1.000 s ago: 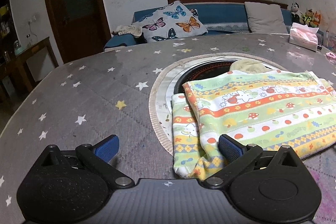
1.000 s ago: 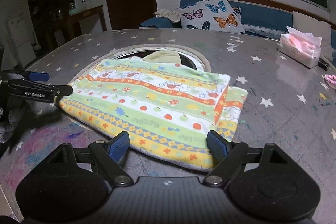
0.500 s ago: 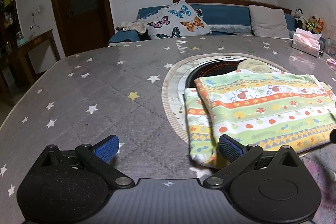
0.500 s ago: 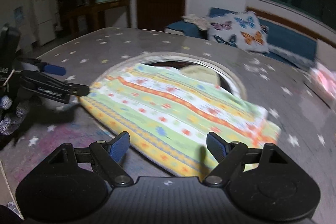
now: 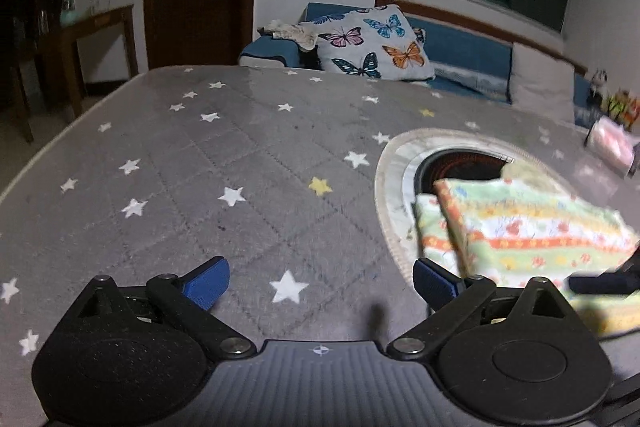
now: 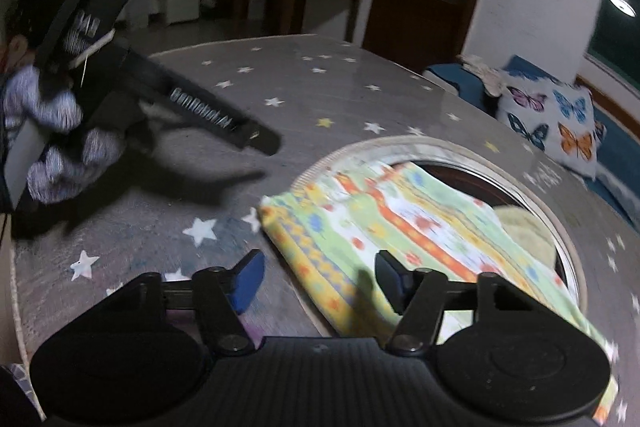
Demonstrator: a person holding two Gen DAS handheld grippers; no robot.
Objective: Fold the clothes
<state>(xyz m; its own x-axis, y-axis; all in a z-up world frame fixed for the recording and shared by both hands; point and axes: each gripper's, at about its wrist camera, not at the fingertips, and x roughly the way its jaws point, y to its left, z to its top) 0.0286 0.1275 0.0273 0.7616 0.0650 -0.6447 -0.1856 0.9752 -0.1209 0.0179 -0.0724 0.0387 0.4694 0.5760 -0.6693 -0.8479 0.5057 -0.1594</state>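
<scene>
A folded cloth with green, orange and yellow stripes [image 5: 532, 239] lies on the grey star-patterned table, partly over a round opening. It also shows in the right wrist view [image 6: 404, 223]. My left gripper [image 5: 320, 281] is open and empty over bare table, left of the cloth. My right gripper [image 6: 318, 275] is open and empty, its right finger over the cloth's near corner. The left gripper with the gloved hand holding it shows in the right wrist view [image 6: 224, 119], left of the cloth. A dark finger of the right gripper shows in the left wrist view [image 5: 600, 283].
The round opening [image 5: 460, 163] in the table has a pale rim and a yellowish cloth [image 6: 524, 227] in it. A tissue pack [image 5: 612, 147] sits at the far right. A sofa with a butterfly pillow [image 5: 376, 43] stands behind the table.
Both grippers have swung left. The left one has drawn away from the cloth's left end to bare table. The right one has moved to the cloth's near left corner. The cloth has not moved.
</scene>
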